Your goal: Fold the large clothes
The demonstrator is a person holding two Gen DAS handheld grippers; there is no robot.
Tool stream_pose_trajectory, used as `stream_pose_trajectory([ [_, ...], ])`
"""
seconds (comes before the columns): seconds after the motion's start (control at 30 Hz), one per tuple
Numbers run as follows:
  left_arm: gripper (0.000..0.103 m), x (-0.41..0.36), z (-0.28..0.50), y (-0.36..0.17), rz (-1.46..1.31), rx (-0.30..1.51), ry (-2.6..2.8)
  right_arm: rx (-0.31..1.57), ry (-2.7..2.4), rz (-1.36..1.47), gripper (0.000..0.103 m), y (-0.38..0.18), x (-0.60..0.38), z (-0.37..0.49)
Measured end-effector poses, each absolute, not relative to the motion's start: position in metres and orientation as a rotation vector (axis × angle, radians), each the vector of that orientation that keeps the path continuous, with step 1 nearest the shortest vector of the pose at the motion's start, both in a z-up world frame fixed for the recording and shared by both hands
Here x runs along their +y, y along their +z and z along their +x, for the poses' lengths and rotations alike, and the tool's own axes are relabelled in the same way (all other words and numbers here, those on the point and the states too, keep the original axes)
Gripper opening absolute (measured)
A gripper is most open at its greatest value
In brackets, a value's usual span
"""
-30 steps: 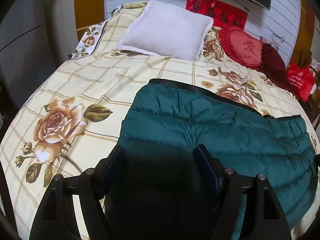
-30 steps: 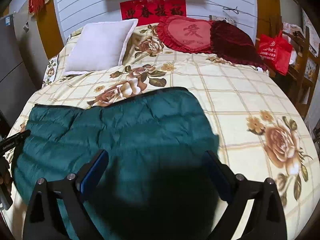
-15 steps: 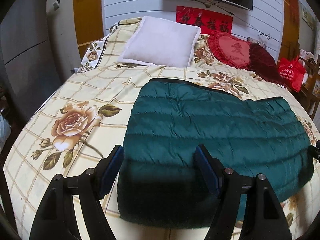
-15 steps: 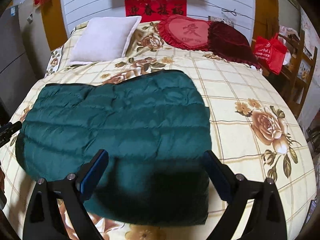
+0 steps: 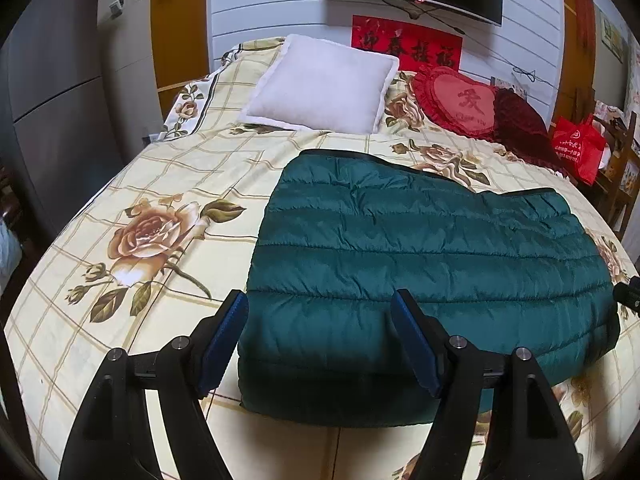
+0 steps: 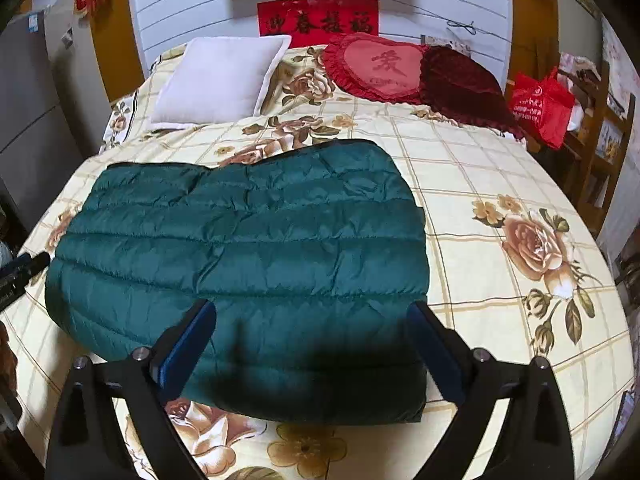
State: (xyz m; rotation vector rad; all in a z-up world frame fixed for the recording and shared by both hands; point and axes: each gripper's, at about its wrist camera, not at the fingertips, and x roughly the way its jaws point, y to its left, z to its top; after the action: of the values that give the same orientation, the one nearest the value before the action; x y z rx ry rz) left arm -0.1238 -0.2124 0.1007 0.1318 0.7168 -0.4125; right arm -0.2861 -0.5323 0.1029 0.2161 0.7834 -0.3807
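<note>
A dark green quilted down jacket (image 5: 420, 264) lies folded into a flat rectangle on the floral bedspread (image 5: 152, 208). It also shows in the right wrist view (image 6: 248, 248). My left gripper (image 5: 320, 320) is open and empty, held above the jacket's near left corner. My right gripper (image 6: 312, 324) is open and empty, above the jacket's near right part. Neither touches the jacket. The tip of the right gripper shows at the right edge of the left wrist view (image 5: 630, 294); the left gripper's tip shows at the left edge of the right wrist view (image 6: 24, 266).
A white pillow (image 5: 320, 84), a red heart cushion (image 5: 456, 100) and a dark red cushion (image 5: 524, 128) lie at the head of the bed. A red bag (image 6: 540, 102) hangs on a wooden chair at the right. A grey cabinet (image 5: 52, 92) stands left of the bed.
Both grippers have pulled back and up from the jacket, so more of the folded jacket and the bed is in view. Both stayed open.
</note>
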Motion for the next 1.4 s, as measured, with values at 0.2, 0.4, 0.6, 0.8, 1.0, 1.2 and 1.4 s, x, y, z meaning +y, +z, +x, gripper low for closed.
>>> stream_pose_trajectory([
  [0.2,0.080,-0.210,-0.106,0.089,0.086,0.794,-0.465,0.799,-0.393,0.225,0.103,0.098,-0.548,-0.284],
  [0.4,0.080,-0.189,-0.068,0.073,-0.094,0.927,-0.507,0.799,-0.431,0.308,0.103,0.088,-0.588,-0.283],
  [0.6,0.080,-0.169,-0.031,0.056,-0.320,1.028,-0.541,0.833,-0.389,0.490,0.103,0.061,-0.638,-0.269],
  [0.8,0.083,-0.172,-0.015,0.038,-0.425,1.080,-0.620,0.865,-0.257,0.590,0.103,0.039,-0.659,-0.243],
  [1.0,0.092,-0.181,-0.006,0.032,-0.420,1.102,-0.655,0.875,-0.193,0.602,0.103,0.028,-0.662,-0.222],
  [1.2,0.102,-0.185,0.003,0.018,-0.478,1.150,-0.672,0.896,-0.149,0.599,0.103,0.020,-0.665,-0.207],
  [1.4,0.103,-0.193,0.004,0.018,-0.454,1.130,-0.675,0.935,-0.095,0.636,0.103,0.010,-0.674,-0.195],
])
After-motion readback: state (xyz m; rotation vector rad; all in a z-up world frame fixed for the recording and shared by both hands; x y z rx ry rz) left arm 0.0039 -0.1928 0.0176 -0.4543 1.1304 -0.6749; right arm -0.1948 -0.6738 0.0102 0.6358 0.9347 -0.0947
